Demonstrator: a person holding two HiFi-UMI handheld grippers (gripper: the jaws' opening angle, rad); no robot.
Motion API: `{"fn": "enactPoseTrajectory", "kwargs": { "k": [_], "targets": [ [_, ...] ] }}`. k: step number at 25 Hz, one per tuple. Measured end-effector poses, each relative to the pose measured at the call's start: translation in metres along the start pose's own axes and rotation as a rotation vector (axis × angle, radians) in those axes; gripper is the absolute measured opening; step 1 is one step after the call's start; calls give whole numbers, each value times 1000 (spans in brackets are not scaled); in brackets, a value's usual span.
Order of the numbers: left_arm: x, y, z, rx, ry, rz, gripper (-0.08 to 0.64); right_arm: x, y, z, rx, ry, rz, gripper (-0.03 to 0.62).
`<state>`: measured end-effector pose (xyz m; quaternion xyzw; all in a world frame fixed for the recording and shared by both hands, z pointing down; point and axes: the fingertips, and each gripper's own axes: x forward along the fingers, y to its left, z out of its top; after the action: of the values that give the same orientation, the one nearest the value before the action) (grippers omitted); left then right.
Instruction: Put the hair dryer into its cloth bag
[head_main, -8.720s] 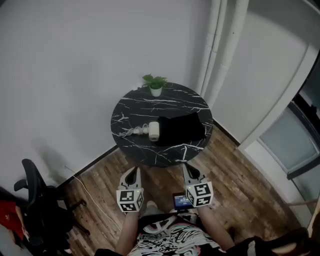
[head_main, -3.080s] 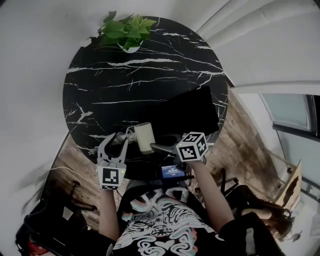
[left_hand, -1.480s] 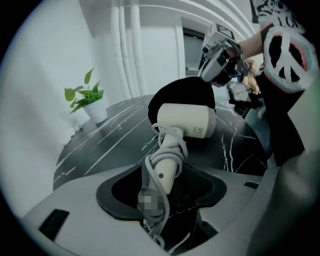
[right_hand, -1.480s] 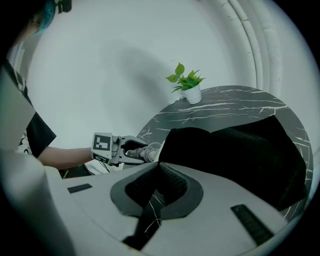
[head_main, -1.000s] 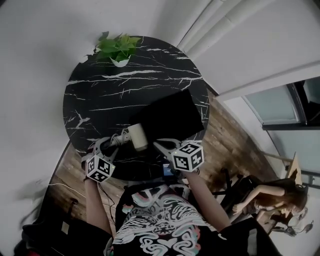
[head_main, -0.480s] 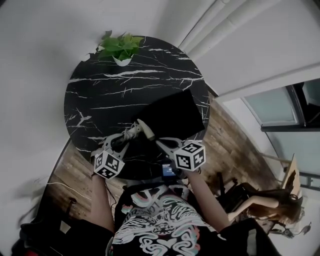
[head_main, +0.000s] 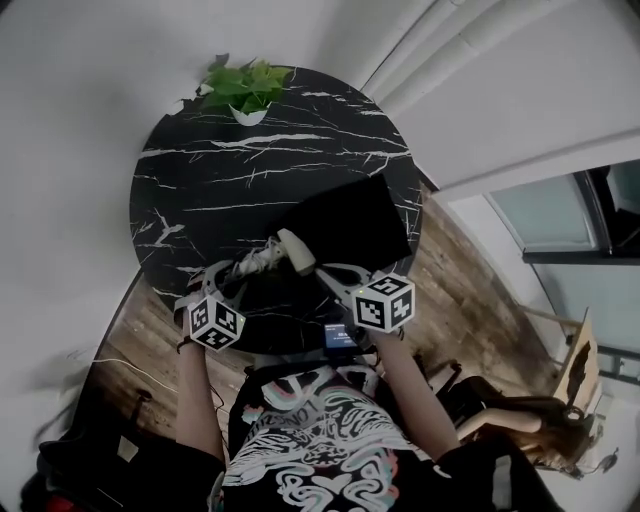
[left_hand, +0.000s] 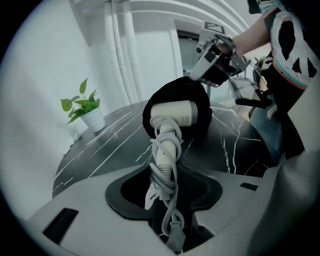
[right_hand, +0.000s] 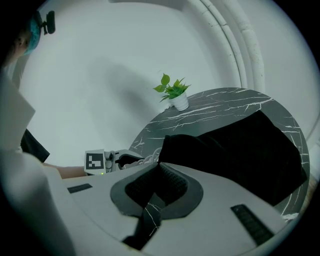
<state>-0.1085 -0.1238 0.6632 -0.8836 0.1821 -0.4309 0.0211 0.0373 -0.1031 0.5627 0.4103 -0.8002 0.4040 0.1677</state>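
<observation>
A white hair dryer (head_main: 296, 252) with its cord wound round the handle hangs tilted over the near side of the round black marble table (head_main: 200, 180). My left gripper (head_main: 256, 268) has that handle between its jaws (left_hand: 165, 175), and the jaws are opening. The dryer's head (left_hand: 172, 112) pokes into the raised mouth of the black cloth bag (head_main: 352, 225). My right gripper (head_main: 326, 272) is shut on the bag's near edge (right_hand: 165, 145) and holds the mouth up. In the left gripper view the right gripper (left_hand: 199, 75) grips the top of the bag's rim (left_hand: 202, 97).
A small potted plant (head_main: 248, 85) stands at the table's far edge. White pipes run up the wall behind the table. Wooden floor lies below, with a dark chair (head_main: 90, 440) at the lower left and a person seated at the lower right.
The hair dryer went from lying on the table to tilted up, with its head shifted right to the bag's mouth. My right gripper stayed on the bag's edge.
</observation>
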Motion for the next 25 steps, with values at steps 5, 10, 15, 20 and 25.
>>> {"fn": "enactPoseTrajectory", "kwargs": {
  "k": [5,10,15,20,25],
  "targets": [
    [-4,1,38,-7,-124,-13,158,-1,-2,1,-6,5,-4,23],
    [21,-13,78,57,-159,-59,155,-3,-4,1,-15,20,-10,23],
    [47,-22,57,106,-4,-93,187,-7,-11,6,-14,8,-23,23],
    [23,-19,14,7,51,-64,235,-8,-13,6,1,-1,-21,22],
    [22,-17,11,-84,37,-61,117,-4,-12,4,-2,7,-12,22]
  ]
}}
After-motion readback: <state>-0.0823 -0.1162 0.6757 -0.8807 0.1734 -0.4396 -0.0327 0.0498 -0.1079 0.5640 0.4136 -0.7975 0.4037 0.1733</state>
